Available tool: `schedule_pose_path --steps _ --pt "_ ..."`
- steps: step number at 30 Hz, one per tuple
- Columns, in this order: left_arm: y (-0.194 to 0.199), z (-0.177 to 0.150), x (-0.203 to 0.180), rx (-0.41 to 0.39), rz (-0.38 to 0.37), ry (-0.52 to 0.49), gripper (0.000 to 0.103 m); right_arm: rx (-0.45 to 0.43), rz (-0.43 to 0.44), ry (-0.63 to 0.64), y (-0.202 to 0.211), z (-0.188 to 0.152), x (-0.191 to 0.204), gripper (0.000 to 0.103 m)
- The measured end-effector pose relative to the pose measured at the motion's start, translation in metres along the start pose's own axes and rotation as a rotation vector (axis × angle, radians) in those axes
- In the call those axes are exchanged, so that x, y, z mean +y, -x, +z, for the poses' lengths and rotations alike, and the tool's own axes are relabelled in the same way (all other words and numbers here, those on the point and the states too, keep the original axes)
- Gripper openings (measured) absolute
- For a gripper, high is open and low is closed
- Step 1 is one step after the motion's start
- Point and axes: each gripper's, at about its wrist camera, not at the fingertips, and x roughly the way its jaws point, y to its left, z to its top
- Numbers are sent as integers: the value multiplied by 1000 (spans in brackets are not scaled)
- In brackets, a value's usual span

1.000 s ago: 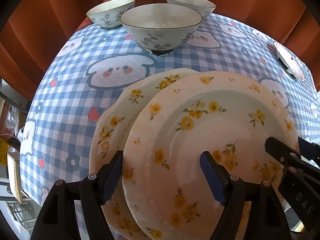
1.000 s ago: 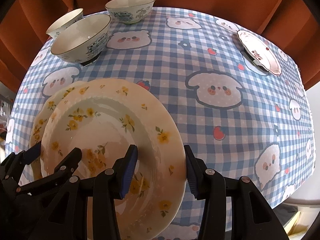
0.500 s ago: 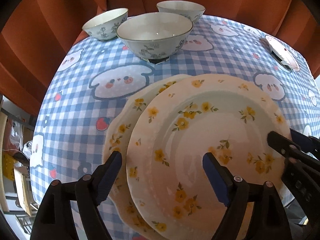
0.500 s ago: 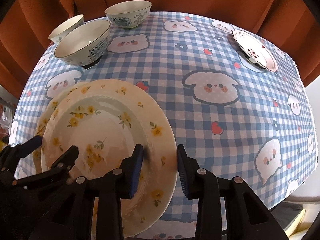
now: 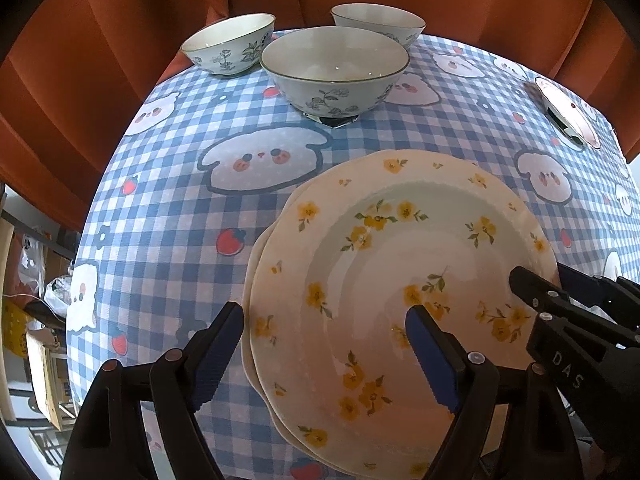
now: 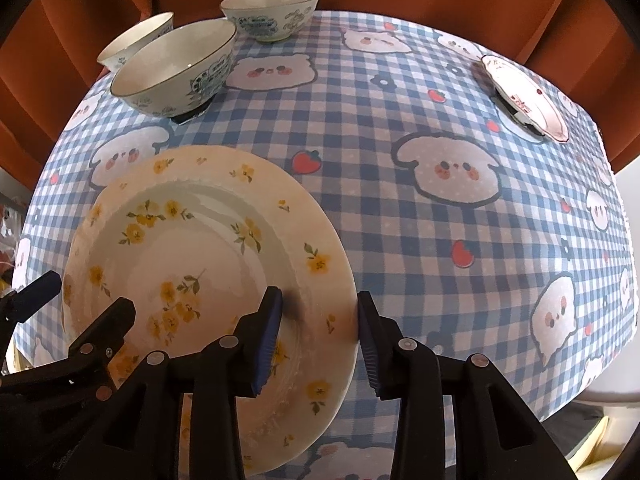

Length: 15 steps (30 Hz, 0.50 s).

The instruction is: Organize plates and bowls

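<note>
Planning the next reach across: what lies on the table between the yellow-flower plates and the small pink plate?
Only bare checked tablecloth lies between the yellow-flower plates and the small pink plate; the right wrist view shows it.

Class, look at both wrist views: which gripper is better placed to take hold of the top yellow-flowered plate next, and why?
Right. The right gripper already straddles the rim of the top yellow-flowered white plate, one finger on each side. The left gripper is open wide around the plate's near edge, gripping nothing.
</note>
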Motion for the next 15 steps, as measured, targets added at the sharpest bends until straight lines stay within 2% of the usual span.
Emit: schedule_pose_path --steps 8,15 --pt "1 -6 4 2 -1 -10 85 -11 -21 -6 0 -3 7 43" --pt "16 -5 -3 -23 -32 -41 85 0 -12 -34 11 -7 5 45"
